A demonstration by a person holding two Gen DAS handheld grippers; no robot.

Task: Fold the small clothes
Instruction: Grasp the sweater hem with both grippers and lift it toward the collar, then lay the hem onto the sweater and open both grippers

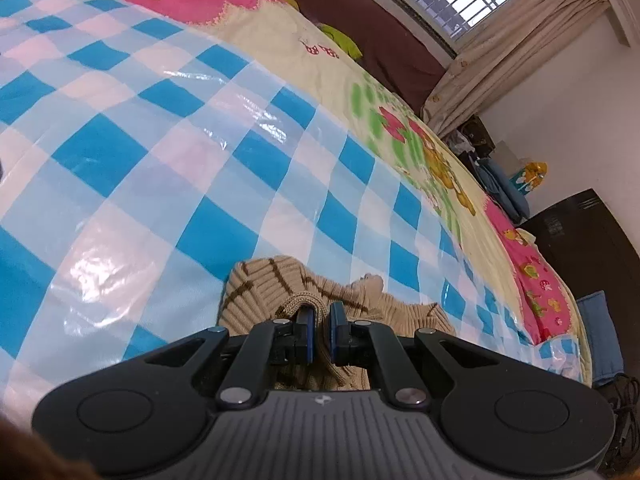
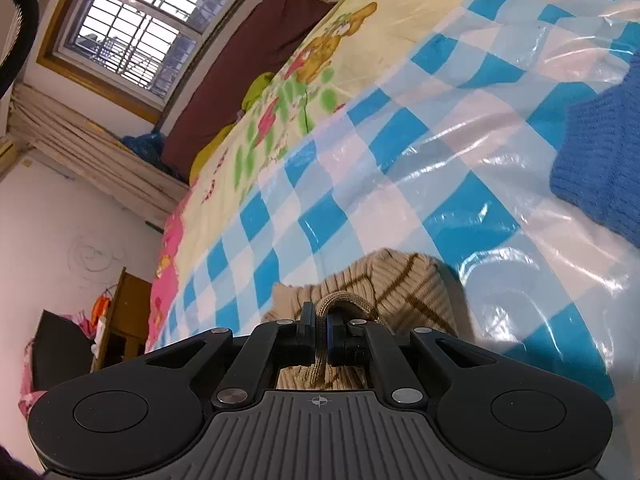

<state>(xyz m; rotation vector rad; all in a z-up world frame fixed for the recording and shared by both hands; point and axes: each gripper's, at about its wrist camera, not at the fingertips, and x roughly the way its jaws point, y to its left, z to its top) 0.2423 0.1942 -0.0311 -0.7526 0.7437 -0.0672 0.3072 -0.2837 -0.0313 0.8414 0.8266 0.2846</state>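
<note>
On the blue-and-white checked plastic sheet (image 1: 168, 160) over the bed lies a beige ribbed knit garment (image 1: 260, 280), near both cameras. Each gripper, left gripper (image 1: 321, 320) and right gripper (image 2: 320, 330), pinches a fold of its hem. A blue knit (image 2: 600, 176) lies far right.
</note>
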